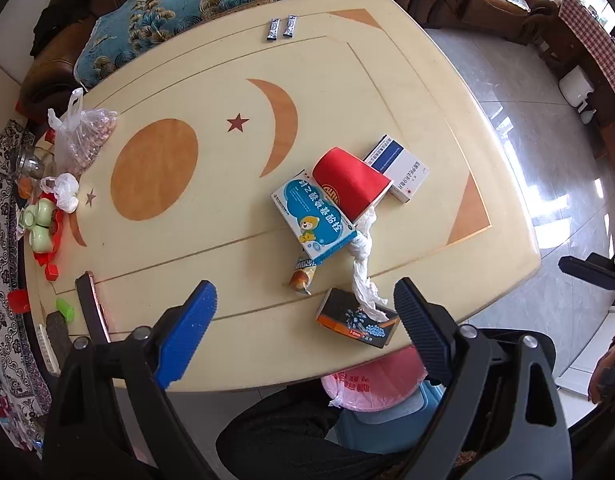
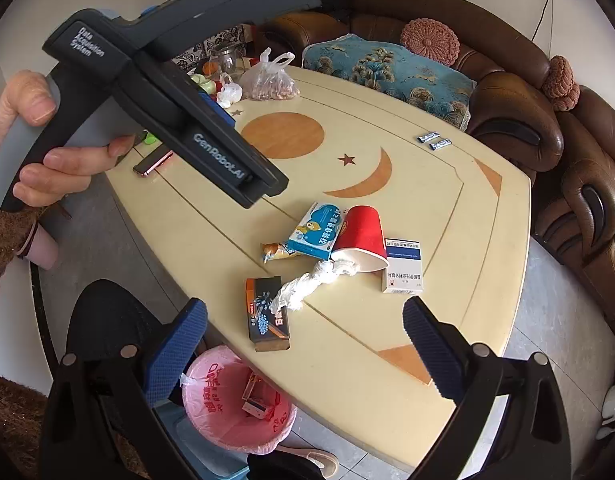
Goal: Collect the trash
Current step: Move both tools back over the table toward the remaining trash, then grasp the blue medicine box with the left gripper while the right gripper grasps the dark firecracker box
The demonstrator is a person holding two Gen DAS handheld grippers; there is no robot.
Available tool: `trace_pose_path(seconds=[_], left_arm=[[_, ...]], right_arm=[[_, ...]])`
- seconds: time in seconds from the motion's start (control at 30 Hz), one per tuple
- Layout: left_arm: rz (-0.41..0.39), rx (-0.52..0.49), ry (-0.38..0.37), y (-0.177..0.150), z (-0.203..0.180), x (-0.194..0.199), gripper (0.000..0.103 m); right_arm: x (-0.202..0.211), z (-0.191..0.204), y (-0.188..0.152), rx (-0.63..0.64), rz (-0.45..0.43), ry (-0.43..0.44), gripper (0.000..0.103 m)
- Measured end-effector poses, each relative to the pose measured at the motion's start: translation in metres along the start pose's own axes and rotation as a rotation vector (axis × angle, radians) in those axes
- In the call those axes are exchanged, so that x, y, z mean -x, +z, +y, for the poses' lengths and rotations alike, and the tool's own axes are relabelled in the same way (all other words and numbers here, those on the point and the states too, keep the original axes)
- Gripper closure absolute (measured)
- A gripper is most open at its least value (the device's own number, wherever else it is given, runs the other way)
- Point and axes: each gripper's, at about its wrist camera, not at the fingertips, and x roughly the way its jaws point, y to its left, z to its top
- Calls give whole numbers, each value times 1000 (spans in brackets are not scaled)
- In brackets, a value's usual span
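Observation:
Trash lies in a cluster on the cream table [image 1: 211,60]. A red paper cup [image 1: 349,184] rests on its side between a blue cartoon medicine box [image 1: 313,216] and a white-and-blue box [image 1: 399,168]. A twisted tissue [image 1: 363,268] runs from the cup's mouth onto a black-and-orange box [image 1: 357,318] near the table edge, and a snack wrapper [image 1: 301,276] lies beside them. Two sachets [image 1: 281,28] sit at the far edge. A pink-lined bin [image 2: 239,400] below the edge holds a small box. My left gripper [image 1: 305,286] and my right gripper [image 2: 305,304] hover above, both open and holding nothing.
A bag of peanuts [image 1: 83,136], green cups on a red tray [image 1: 39,224], a glass jar [image 1: 27,162] and a phone [image 1: 91,308] line the table's left side. A brown sofa [image 2: 507,112] with a blue cover wraps the far side. Tiled floor [image 1: 527,140] lies to the right.

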Motion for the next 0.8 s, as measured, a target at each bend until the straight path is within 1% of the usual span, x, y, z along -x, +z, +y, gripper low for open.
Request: trace_pose_path(seconds=[0.23, 0.43, 0.67, 0.8], left_arm=[[77, -13, -27, 21, 0, -51, 15], [152, 4, -52, 35, 3, -96, 15], [216, 6, -88, 45, 0, -140, 15], [241, 0, -101, 50, -5, -159, 15]], right_arm=[[-50, -3, 1, 14, 83, 49, 7], [-88, -3, -4, 21, 153, 86, 7], [-132, -2, -22, 19, 251, 132, 7], [-150, -1, -33, 8, 288, 160, 7]])
